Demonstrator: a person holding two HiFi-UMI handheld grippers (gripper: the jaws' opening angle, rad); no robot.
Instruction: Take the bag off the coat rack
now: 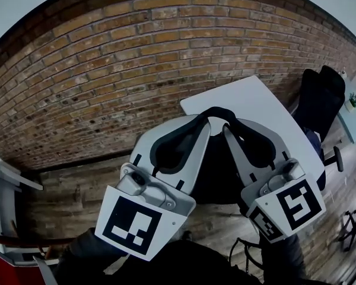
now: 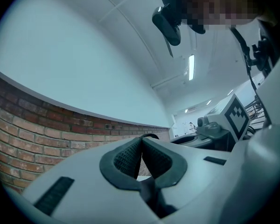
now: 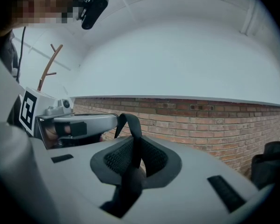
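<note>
A black bag [image 1: 215, 180] hangs between my two grippers, held up by its black strap [image 1: 217, 112], which arches from one set of tips to the other. My left gripper [image 1: 203, 124] is shut on one end of the strap [image 2: 151, 194]. My right gripper [image 1: 228, 130] is shut on the other end, where the strap [image 3: 130, 123] runs up through the pads and loops over towards the left gripper [image 3: 72, 123]. In the left gripper view my own tips [image 2: 141, 146] meet. A wooden coat rack [image 3: 48, 67] stands apart, behind and to the left in the right gripper view.
A red brick wall [image 1: 136, 58] fills the space ahead. A white table [image 1: 255, 103] stands just beyond the grippers, with a black chair [image 1: 320, 97] to its right. Wooden floor [image 1: 71, 200] lies below.
</note>
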